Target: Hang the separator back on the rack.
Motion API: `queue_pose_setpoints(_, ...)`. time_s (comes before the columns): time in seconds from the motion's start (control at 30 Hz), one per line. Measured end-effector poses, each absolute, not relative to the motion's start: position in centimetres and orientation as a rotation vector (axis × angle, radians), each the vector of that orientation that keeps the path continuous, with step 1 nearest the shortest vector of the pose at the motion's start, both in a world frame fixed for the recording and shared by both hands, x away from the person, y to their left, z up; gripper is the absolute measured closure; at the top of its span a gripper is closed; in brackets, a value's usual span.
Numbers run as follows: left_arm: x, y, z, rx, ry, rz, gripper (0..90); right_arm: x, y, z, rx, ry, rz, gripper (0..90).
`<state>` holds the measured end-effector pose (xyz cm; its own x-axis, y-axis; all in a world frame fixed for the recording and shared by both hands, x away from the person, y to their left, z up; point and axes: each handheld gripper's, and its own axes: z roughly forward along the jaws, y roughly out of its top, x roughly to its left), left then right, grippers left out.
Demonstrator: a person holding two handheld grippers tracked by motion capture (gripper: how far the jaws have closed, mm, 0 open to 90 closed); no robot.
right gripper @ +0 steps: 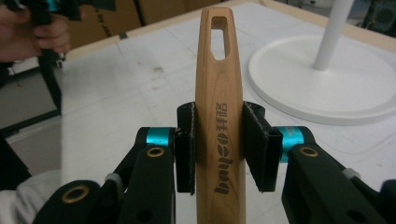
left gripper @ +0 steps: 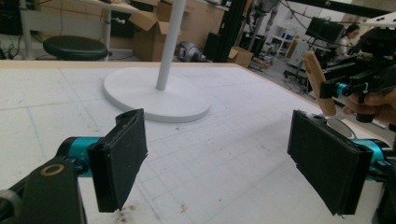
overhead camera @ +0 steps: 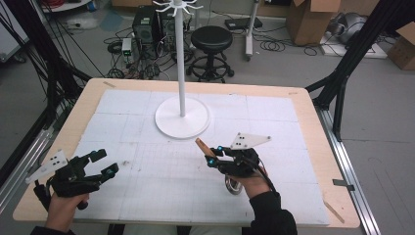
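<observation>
My right gripper point(overhead camera: 211, 155) is shut on the wooden handle point(overhead camera: 201, 145) of a utensil, held above the white mat right of centre. The handle point(right gripper: 219, 70) has a slot near its tip and points up toward the rack, and my right gripper's point(right gripper: 219, 116) pads point(right gripper: 254, 135) press its sides. A metal end point(overhead camera: 234, 187) hangs below the hand. My left gripper point(overhead camera: 105, 162) rests open at the front left, with nothing between the wide-apart pads of that gripper point(left gripper: 217, 154). The white rack's round base point(overhead camera: 169, 122) and pole point(overhead camera: 181, 58) stand at the table's middle back.
A white gridded mat point(overhead camera: 147, 181) covers the wooden table point(overhead camera: 313, 127). Beyond the far edge are a black stool point(overhead camera: 211, 39), cables, electronics and cardboard boxes point(overhead camera: 308, 19). Black frame legs point(overhead camera: 342, 73) flank the table.
</observation>
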<state>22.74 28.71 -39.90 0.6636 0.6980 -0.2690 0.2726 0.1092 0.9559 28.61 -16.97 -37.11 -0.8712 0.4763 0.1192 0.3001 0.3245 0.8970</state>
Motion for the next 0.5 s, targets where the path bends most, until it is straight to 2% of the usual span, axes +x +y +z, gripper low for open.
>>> queue_pose_setpoints(0.07, 22.8, 28.5, -39.6, 1.457, 0.863, 0.365, 16.7, 28.0, -17.1, -37.0, 0.7, 2.404, 1.614, 66.7)
queue_pose_setpoints(0.27, 22.6, 28.0, -38.7, 1.428, 0.811, 0.348, 18.4, 26.7, -17.1, -36.9, 0.638, 2.378, 1.707, 66.7)
queue_pose_setpoints(0.5, 22.6, 25.7, -36.7, 1.43, 0.685, 0.228, 20.3, 26.0, -16.5, -36.5, 0.573, 2.354, 1.812, 66.7)
